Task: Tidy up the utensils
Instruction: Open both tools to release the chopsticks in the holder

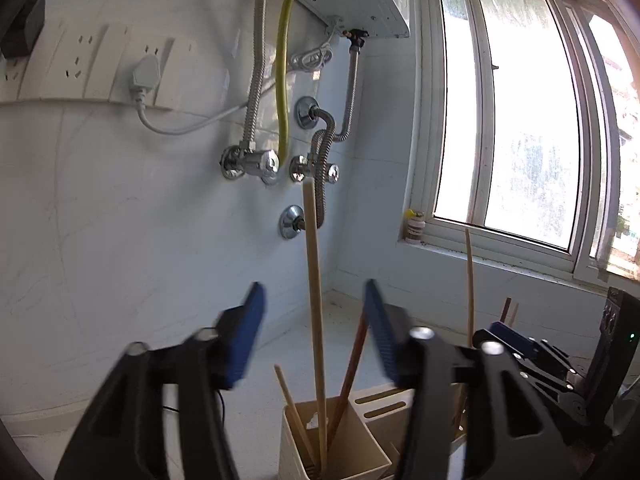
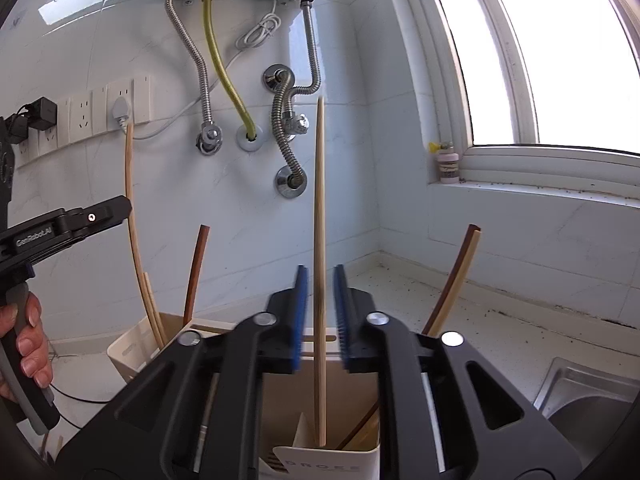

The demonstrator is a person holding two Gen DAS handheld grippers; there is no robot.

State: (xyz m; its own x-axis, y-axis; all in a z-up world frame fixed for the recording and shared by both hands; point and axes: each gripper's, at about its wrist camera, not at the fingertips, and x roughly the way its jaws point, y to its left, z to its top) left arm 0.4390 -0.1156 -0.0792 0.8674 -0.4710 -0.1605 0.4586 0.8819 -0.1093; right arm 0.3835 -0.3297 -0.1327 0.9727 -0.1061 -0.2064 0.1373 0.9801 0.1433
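In the left wrist view, my left gripper (image 1: 316, 320) stands open around a tall pale wooden chopstick (image 1: 313, 264) without touching it. That chopstick stands in a cream utensil holder (image 1: 362, 446), with a reddish-brown chopstick (image 1: 352, 368) and a short pale one (image 1: 291, 404) beside it. In the right wrist view, my right gripper (image 2: 320, 300) is open too. Another pale chopstick (image 2: 319, 220) is upright in the narrow gap between its blue pads (image 2: 301, 312), its lower end in the holder (image 2: 360, 465). Brown and pale chopsticks (image 2: 454, 276) lean at the right.
The tiled wall ahead carries metal hoses (image 2: 282, 120), valves and a row of sockets (image 2: 100, 112). A window (image 1: 520, 120) and its sill lie to the right, with a small bottle (image 2: 447, 168) on it. A steel sink (image 2: 580, 396) is at lower right. A hand (image 2: 30, 340) grips the left tool's handle.
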